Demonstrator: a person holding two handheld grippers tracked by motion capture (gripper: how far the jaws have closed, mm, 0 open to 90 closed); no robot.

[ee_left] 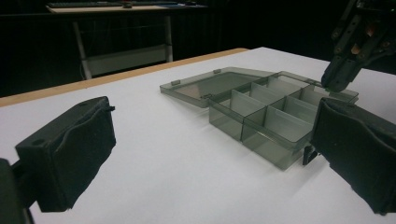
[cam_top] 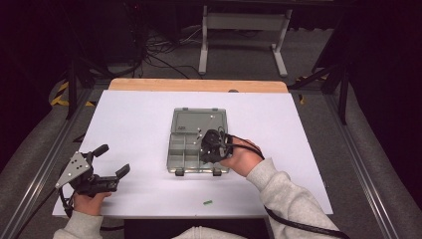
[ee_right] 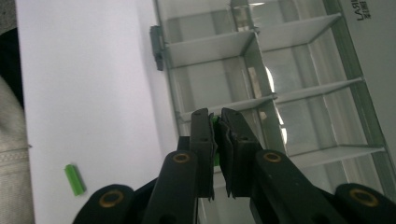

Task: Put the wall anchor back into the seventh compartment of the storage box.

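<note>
Over organizer box (ee_right: 280,93) | right claw (ee_right: 218,122) pinching green piece (ee_right: 214,120) | left claw (ee_left: 210,154) wide open

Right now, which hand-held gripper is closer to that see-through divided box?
The right. The right hand-held gripper hangs directly over the box's compartments, pinching a small green piece. The left hand-held gripper sits apart, at the table's near-left corner, jaws open.

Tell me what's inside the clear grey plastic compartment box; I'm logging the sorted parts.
The visible compartments of the clear grey plastic compartment box look empty. The right gripper, pinching a small green piece, hides part of one compartment.
</note>
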